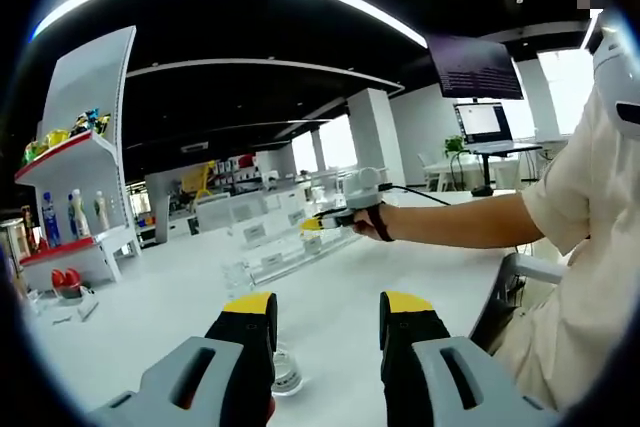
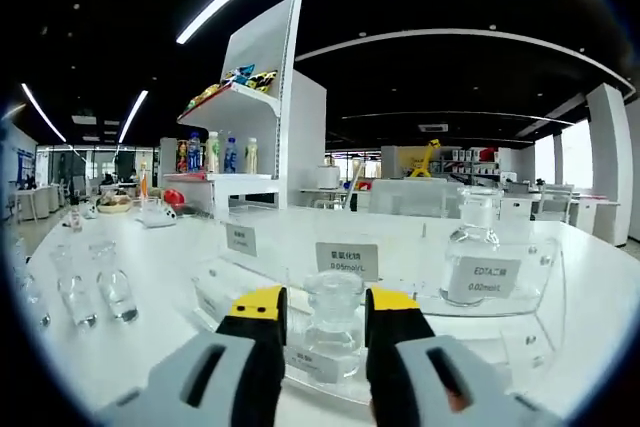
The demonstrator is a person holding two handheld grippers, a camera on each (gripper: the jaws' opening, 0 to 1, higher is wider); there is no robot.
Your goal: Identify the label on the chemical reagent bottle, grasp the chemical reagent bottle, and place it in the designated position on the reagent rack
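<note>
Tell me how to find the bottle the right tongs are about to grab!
Find the clear plastic rack on the white table. On its front row, between the yellow-tipped right tongs, stands a small clear glass bottle. Unlike the EDTA-labelled bottle higher up, it sits lowest and nearest.

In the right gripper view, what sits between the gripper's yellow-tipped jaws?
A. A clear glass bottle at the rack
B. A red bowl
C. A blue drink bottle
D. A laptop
A: a clear glass bottle stands between the open jaws of the right gripper, at the transparent reagent rack.
</note>
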